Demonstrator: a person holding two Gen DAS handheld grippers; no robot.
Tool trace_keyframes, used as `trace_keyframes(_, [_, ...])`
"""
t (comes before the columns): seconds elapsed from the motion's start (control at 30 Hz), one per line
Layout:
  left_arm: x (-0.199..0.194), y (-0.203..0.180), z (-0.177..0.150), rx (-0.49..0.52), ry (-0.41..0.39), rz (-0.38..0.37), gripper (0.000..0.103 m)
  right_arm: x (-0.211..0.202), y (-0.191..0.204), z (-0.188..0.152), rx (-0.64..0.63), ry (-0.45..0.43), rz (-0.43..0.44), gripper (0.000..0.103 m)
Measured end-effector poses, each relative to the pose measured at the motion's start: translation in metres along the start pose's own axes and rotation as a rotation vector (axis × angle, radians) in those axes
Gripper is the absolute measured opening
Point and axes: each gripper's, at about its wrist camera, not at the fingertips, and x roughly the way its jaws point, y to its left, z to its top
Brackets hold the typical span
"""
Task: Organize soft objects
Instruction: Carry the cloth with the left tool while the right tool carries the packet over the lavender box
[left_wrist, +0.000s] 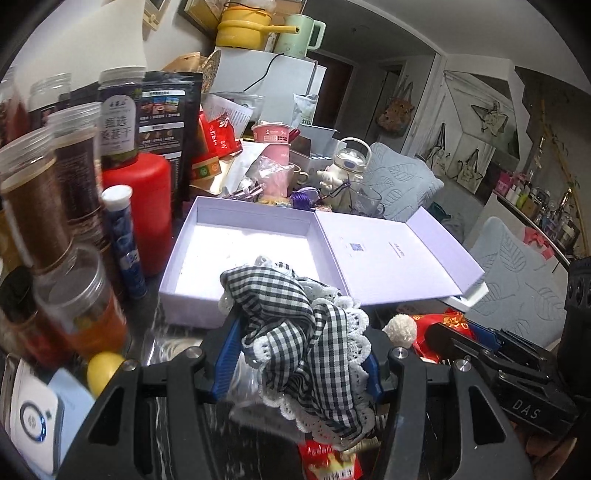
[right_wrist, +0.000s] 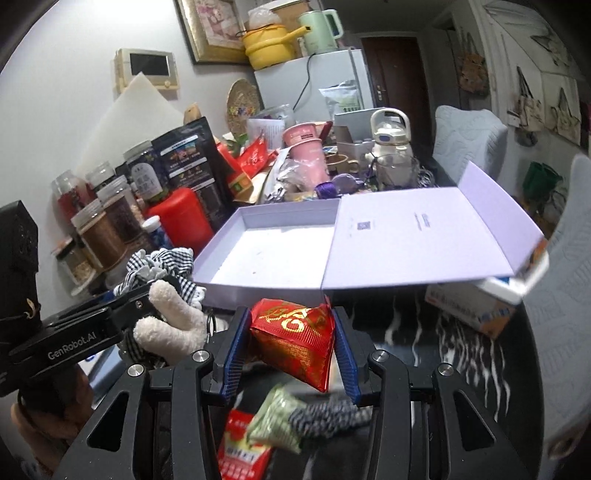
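A: Left gripper (left_wrist: 299, 347) clamped on checked lace cloth (left_wrist: 295, 332), held just short of the lilac box (left_wrist: 207, 302). Limp, light; bunched middle is the hold.
B: Right gripper (right_wrist: 291, 347) clamped on red foil pouch (right_wrist: 295, 339), also near the box. Crinkly, slippery. Plush white piece (right_wrist: 173, 321) half hidden; items below blurred.

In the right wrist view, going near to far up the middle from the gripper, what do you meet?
Right gripper shut on the red foil packet → open lavender box, empty tray → pink cups amid clutter → white fridge → yellow pot on top.
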Motion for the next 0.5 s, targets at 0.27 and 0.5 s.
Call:
trace_keyframes(0.27, [0.019,0.003,0.037,0.031,-0.022,0.034,0.054,0.027,-0.002,0.042,-0.038,0.026,0.029,0.043])
trace_keyframes(0.5, [0.026,0.010,0.088,0.052,-0.088,0.069,0.054,0.040,0.000,0.080,-0.068,0.008,0.060,0.043])
